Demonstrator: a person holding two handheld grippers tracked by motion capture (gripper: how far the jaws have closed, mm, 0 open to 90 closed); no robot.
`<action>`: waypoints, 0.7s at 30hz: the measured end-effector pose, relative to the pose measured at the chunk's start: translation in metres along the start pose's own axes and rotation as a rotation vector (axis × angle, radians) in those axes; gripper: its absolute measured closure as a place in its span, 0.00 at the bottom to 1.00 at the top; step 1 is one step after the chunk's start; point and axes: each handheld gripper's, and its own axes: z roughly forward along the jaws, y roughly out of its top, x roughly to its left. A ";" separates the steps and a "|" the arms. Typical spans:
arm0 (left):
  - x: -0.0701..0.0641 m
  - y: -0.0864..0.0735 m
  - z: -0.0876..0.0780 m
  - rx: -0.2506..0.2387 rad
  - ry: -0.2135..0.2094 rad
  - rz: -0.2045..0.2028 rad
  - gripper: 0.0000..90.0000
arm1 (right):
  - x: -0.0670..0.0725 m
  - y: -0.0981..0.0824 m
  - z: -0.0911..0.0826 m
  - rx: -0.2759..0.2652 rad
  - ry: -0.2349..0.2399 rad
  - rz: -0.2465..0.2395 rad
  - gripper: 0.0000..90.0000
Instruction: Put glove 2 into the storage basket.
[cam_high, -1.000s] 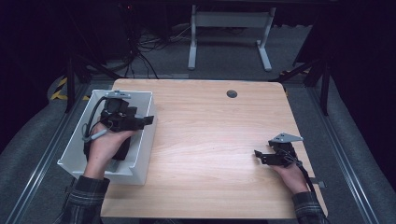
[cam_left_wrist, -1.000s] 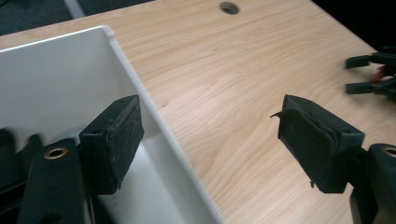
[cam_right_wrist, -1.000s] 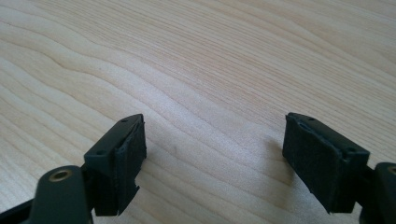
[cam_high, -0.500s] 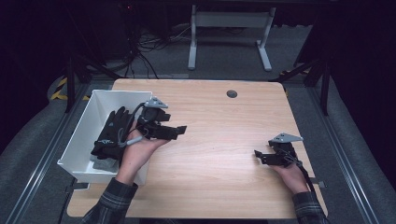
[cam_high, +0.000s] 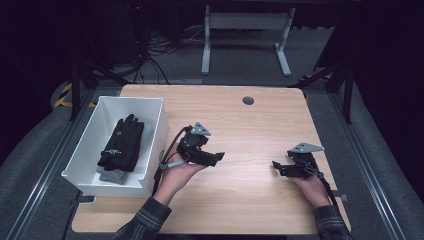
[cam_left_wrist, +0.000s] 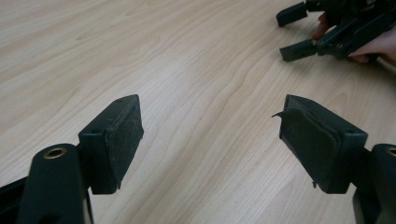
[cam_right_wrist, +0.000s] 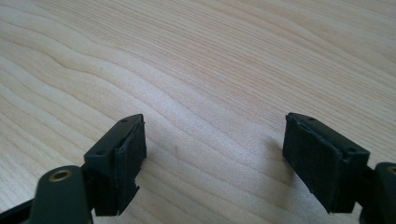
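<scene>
A white bin (cam_high: 90, 141) stands at the table's left edge with a black glove (cam_high: 122, 142) lying on a grey cloth (cam_high: 111, 175) inside it. My left gripper (cam_high: 218, 158) hovers just right of the bin over bare wood, open, nothing between its jaws. In the left gripper view the gripper (cam_left_wrist: 210, 140) points across the table toward the right gripper (cam_left_wrist: 299, 35). My right gripper (cam_high: 276, 166) rests low near the table's right side, open and empty. In the right gripper view the gripper (cam_right_wrist: 212, 154) faces bare wood.
The wooden table (cam_high: 240, 125) has a round cable hole (cam_high: 248, 100) near its far edge. A white metal frame (cam_high: 245, 35) stands on the floor behind the table. Cables (cam_high: 150, 60) lie on the floor at the back left.
My left gripper has left the bin and moved right and down over the table. The glove now lies uncovered in the bin. The right gripper has not moved.
</scene>
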 end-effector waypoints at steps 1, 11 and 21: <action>-0.001 -0.003 0.004 0.010 -0.001 0.005 0.25 | 0.000 0.000 0.000 0.000 0.000 0.000 0.25; 0.001 -0.033 0.037 0.027 0.013 0.009 0.22 | 0.000 0.000 0.000 0.000 0.000 -0.001 0.25; -0.001 -0.047 0.058 0.082 0.051 0.063 0.18 | 0.000 0.000 0.000 0.001 0.002 -0.002 0.25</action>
